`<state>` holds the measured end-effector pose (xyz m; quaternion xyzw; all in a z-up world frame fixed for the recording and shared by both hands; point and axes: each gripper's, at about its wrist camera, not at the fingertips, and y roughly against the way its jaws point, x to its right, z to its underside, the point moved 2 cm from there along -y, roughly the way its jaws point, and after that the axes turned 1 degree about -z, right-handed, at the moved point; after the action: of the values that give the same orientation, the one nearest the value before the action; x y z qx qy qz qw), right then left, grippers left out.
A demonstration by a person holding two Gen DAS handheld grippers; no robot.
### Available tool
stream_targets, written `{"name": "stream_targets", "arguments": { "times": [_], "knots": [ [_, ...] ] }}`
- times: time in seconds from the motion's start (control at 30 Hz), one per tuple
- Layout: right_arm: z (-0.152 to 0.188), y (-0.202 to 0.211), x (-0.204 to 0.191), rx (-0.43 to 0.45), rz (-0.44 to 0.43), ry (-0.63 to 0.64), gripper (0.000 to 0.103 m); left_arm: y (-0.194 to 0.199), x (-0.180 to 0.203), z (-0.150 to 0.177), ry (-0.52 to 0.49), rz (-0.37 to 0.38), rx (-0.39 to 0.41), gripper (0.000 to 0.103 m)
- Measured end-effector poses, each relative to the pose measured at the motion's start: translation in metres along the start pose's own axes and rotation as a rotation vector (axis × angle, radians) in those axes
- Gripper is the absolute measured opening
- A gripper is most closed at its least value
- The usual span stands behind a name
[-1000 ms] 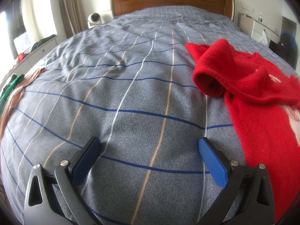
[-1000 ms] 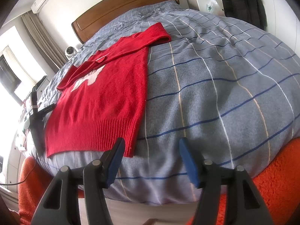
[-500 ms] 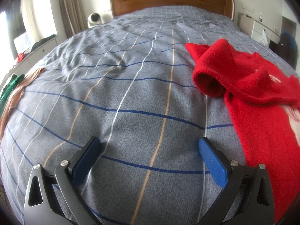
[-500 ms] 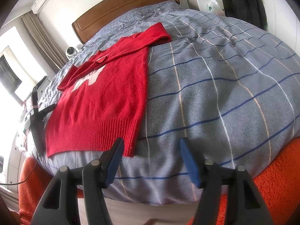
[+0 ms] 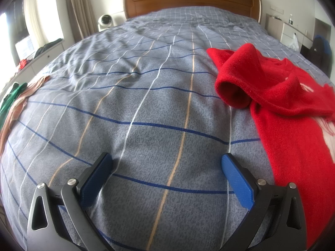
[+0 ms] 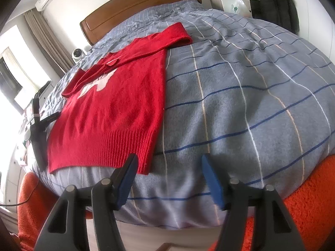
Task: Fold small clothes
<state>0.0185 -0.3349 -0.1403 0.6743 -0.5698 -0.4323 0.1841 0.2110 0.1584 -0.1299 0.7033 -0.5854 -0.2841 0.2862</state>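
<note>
A red knitted sweater with a white motif lies flat on the bed, ribbed hem toward me. One sleeve is folded across the chest, the other stretches toward the headboard. In the left wrist view the same sweater fills the right side, its folded sleeve cuff gaping open. My left gripper hovers open over bare bedding to the left of the sweater. My right gripper is open too, just off the hem's right corner, with nothing between its fingers.
The bed cover is grey-blue with blue, white and tan lines. Green and tan clothes lie at its left edge. An orange fluffy rug lies below the foot of the bed. A wooden headboard stands at the far end.
</note>
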Motion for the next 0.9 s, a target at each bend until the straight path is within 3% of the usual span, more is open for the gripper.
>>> {"name": "stream_targets", "arguments": {
  "times": [0.9],
  "knots": [
    [-0.0002, 0.0063, -0.0082, 0.028, -0.011, 0.043, 0.063, 0.0, 0.0, -0.0001, 0.0, 0.0, 0.0, 0.103]
  ]
}}
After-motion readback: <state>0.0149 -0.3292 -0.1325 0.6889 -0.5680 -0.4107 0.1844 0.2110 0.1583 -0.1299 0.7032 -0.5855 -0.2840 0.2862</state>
